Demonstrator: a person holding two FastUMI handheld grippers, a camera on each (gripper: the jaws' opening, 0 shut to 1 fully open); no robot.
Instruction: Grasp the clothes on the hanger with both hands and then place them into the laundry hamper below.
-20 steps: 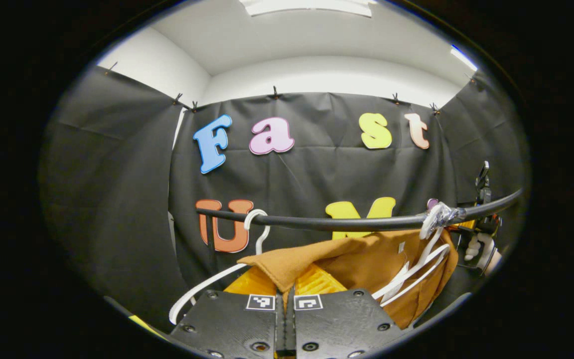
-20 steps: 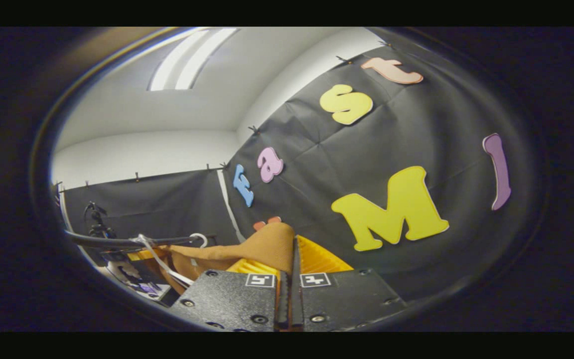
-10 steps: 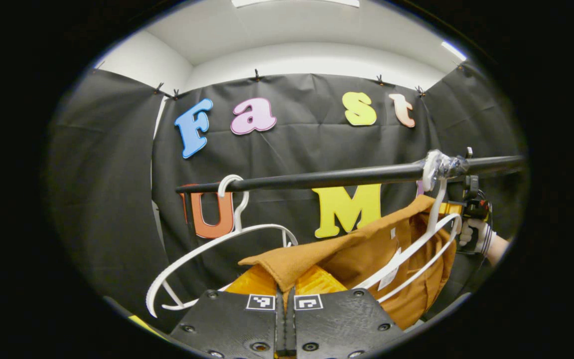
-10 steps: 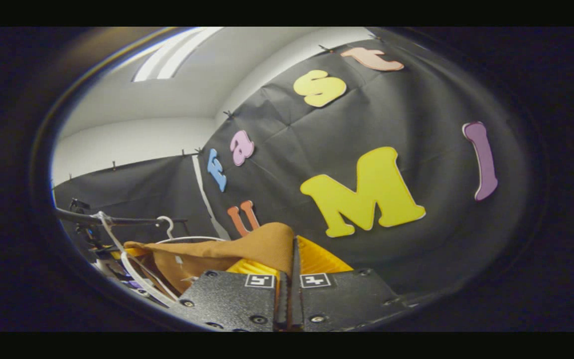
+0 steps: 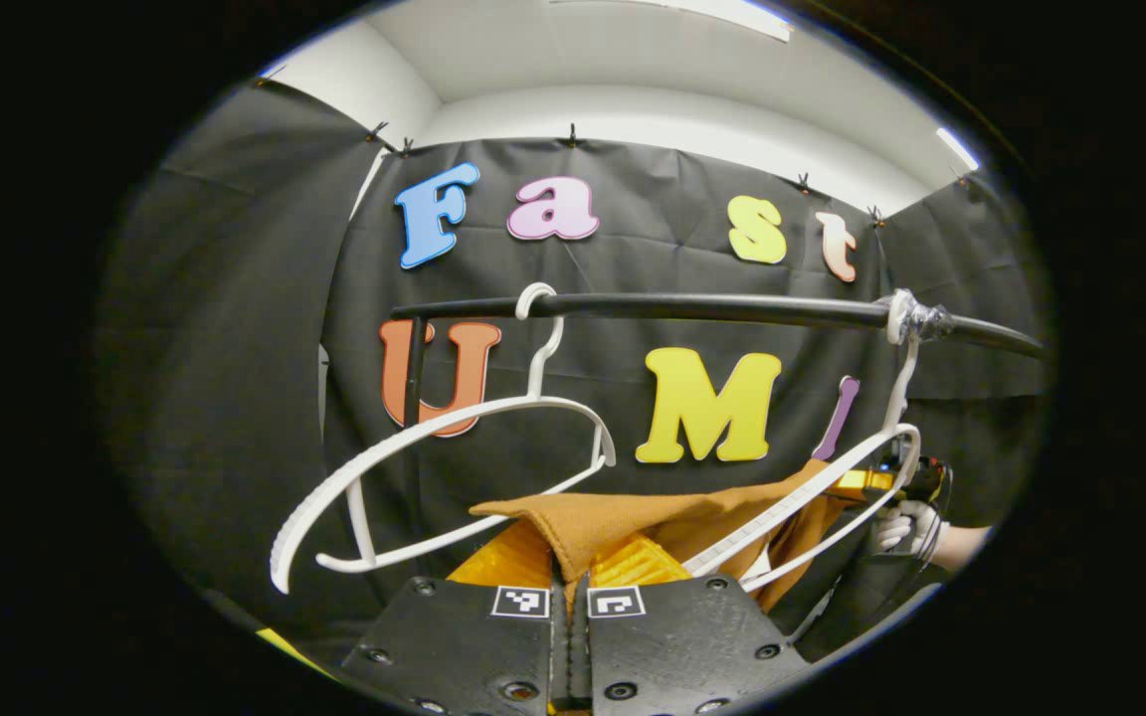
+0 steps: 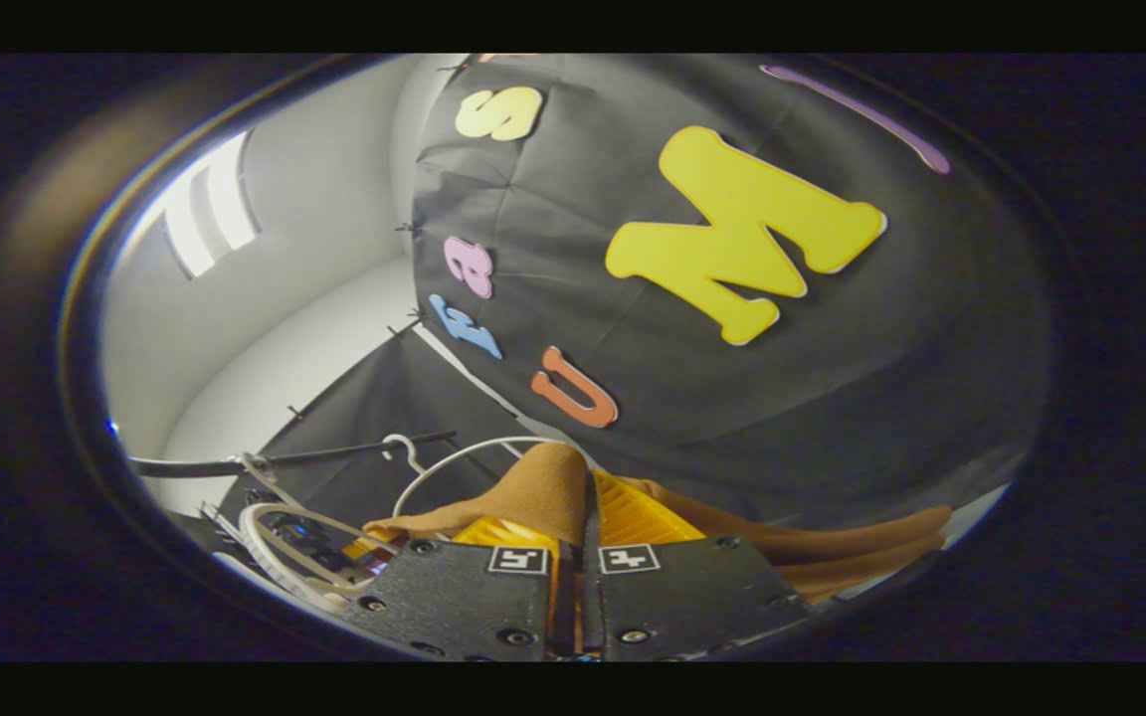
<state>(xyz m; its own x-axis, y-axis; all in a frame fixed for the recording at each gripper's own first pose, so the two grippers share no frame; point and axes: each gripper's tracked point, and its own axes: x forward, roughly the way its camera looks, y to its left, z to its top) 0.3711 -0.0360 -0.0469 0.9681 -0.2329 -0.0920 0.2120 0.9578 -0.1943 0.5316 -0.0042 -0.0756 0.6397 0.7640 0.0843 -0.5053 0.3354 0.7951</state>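
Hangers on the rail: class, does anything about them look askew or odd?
Yes. Both white hangers, one bare and one against the brown garment, hang tilted off the black rail, not level.

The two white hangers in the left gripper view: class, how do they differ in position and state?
The left hanger hooks near the rod's end; the right hanger hooks farther along, at a wrapped spot. The left hanger hangs bare; the right hanger has the brown garment lying against its lower arm. Both are white, tilted, and hung on the same black rod.
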